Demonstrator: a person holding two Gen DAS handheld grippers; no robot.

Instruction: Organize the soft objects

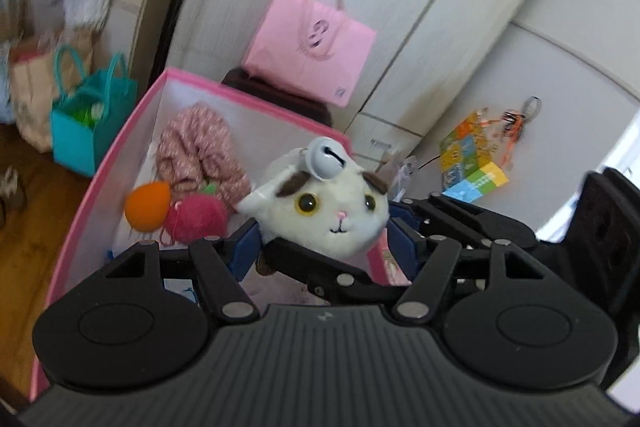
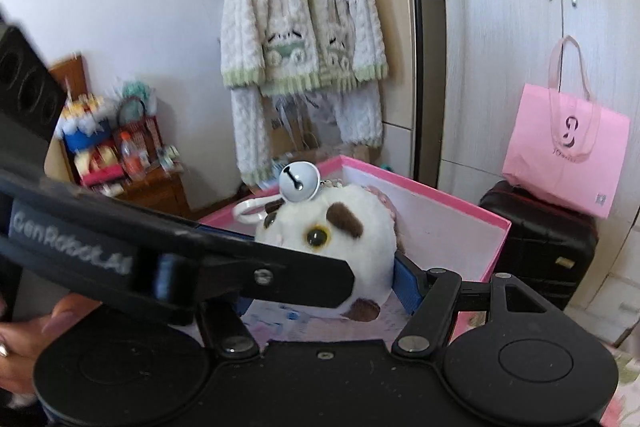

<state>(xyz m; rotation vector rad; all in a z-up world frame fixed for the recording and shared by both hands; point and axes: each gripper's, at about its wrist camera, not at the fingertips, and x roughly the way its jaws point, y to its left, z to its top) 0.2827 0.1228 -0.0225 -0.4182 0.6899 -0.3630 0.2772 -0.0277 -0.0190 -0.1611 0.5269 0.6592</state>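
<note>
— In the middle of both views, what is sitting there?
— The cat toy [image 1: 328, 211], over the pink box [image 1: 132, 131]. The left gripper [image 1: 324, 247] and right gripper [image 2: 320, 283] are both pinching it.

Plush cat [image 1: 326, 217] above box [image 1: 120, 155]; scarf [image 1: 200, 147] inside box

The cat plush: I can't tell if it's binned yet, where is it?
The cat plush is held between both grippers above the pink box, near its front edge, not yet dropped in.
</note>
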